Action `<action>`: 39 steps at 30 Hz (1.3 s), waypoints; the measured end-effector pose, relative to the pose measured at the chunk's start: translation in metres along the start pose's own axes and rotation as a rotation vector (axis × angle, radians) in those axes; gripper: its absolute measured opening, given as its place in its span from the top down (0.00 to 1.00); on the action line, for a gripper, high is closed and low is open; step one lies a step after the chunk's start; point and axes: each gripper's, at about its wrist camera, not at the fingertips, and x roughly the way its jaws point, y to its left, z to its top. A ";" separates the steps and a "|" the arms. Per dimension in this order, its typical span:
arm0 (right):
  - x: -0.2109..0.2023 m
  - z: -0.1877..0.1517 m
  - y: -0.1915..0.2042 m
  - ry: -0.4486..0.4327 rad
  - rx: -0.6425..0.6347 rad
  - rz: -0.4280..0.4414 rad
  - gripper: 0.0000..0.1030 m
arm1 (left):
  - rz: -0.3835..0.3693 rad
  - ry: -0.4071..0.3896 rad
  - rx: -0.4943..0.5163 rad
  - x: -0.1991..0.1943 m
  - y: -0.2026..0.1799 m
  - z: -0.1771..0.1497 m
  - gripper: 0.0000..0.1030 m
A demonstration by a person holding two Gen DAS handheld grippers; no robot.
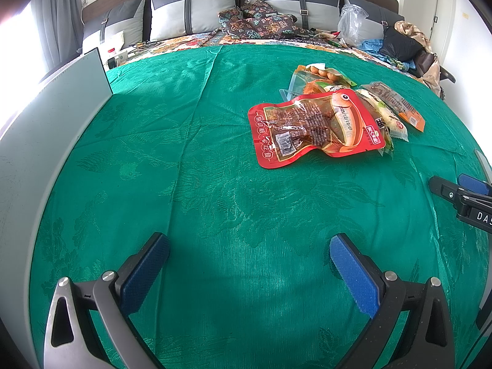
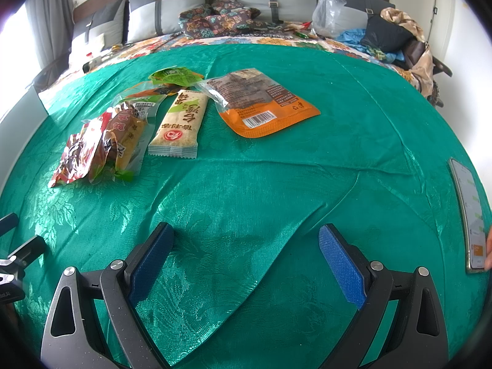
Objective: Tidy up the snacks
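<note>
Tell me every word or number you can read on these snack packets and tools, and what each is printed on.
"2025/12/10-09": date stamp on the red fish packet.
"DA": cut-off white letters on the other gripper's black body.
Chinese characters on the red fish packet, the cream bar wrapper and the orange pouch: I cannot read them reliably.
Barcode digits on the orange pouch: too small.
Phone screen text: blurred.

I count six snack packets on the green cloth [image 2: 276,184]: one red pouch [image 1: 313,126], one orange pouch [image 2: 261,101], one cream bar [image 2: 181,123], one green packet [image 2: 175,75], one packet of round balls [image 1: 319,72] and one brownish packet [image 2: 129,135]. Three grey cushions [image 2: 166,9] line the headboard. One phone [image 2: 470,215] lies at my right.
</note>
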 end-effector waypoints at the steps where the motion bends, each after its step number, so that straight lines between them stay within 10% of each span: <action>1: 0.000 0.000 0.000 0.000 0.000 0.000 0.05 | 0.000 0.000 0.000 0.000 0.000 0.000 0.00; 35: 0.001 0.001 0.000 0.000 0.001 -0.001 0.05 | -0.003 0.001 0.003 0.000 -0.001 0.000 0.00; 39: -0.003 0.000 -0.004 0.032 -0.020 0.011 0.07 | -0.052 0.097 0.061 -0.002 0.004 0.007 0.00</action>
